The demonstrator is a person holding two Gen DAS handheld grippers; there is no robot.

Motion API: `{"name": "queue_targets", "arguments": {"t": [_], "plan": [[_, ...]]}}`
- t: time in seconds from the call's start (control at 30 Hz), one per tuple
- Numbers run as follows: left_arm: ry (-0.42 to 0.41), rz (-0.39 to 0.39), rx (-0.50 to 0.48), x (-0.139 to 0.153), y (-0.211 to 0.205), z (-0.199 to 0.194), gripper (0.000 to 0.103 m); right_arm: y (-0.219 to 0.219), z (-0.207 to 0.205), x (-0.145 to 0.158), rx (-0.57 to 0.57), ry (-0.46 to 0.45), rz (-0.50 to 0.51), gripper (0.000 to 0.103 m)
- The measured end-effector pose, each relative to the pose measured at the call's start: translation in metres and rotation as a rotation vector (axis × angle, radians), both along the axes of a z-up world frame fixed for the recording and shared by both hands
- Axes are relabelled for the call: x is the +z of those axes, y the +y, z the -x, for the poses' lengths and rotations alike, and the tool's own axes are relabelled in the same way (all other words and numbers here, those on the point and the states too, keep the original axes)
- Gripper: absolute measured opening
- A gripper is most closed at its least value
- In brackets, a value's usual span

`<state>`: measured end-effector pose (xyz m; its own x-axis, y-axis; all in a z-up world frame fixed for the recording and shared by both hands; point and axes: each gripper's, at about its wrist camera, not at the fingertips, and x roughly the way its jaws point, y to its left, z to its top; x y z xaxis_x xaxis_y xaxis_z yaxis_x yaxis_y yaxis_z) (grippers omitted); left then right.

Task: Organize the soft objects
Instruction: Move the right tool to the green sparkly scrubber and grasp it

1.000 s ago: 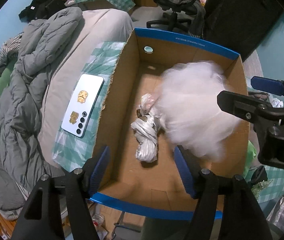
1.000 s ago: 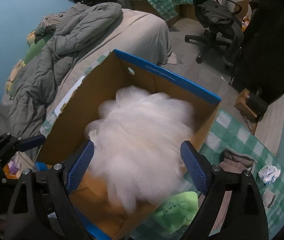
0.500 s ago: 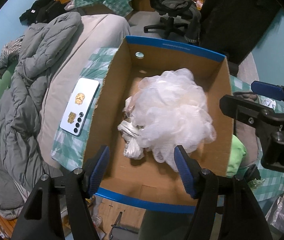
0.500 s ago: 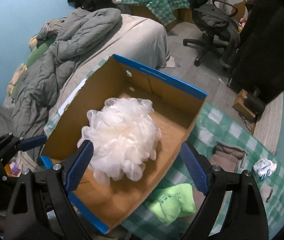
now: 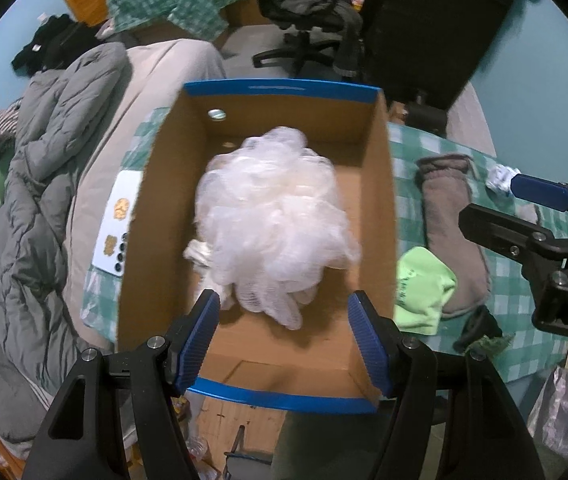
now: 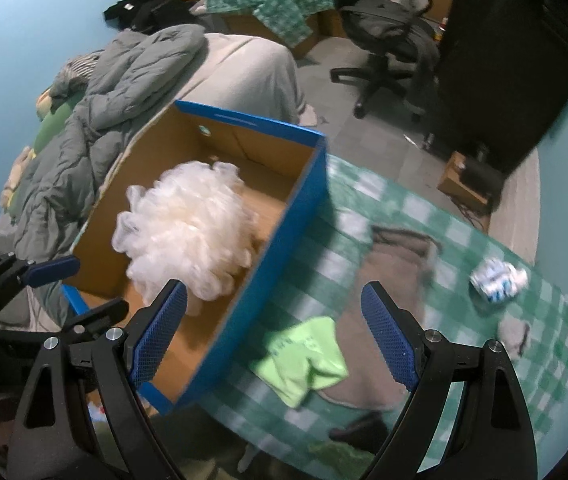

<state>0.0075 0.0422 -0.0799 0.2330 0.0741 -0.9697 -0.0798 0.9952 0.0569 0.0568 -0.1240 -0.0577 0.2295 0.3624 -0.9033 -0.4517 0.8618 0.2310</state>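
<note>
Both the right gripper (image 6: 269, 334) and left gripper (image 5: 284, 338) hang spread and empty; the white mesh bath pouf (image 5: 271, 224), airborne a second ago, now rests in the blue-rimmed cardboard box (image 5: 279, 90), so the lime-green cloth (image 6: 304, 358) likely comes next.

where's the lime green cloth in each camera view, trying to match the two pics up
Left wrist view: the lime green cloth lies right of centre on the checked cover, just outside the right wall of the cardboard box, partly over a grey-brown cloth.
Right wrist view: it sits low in the middle, between the right gripper fingers, right of the box's blue wall.
Shared landmark: the white mesh pouf inside the box.
</note>
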Motion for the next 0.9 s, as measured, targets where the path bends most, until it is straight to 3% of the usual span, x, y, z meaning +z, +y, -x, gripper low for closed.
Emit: {"name": "queue_targets", "arguments": {"t": [0.53, 0.9], "plan": [[0.012, 0.022, -0.165, -0.004, -0.077, 0.0, 0.068, -0.103, 0.028, -0.016, -0.149, 0.038, 0.061, 0.089], [0.049, 0.032, -0.241, -0.016, -0.123, 0.013, 0.068, -0.154, 0.053, -0.033, -0.191, 0.084, 0.09, 0.089]]}}
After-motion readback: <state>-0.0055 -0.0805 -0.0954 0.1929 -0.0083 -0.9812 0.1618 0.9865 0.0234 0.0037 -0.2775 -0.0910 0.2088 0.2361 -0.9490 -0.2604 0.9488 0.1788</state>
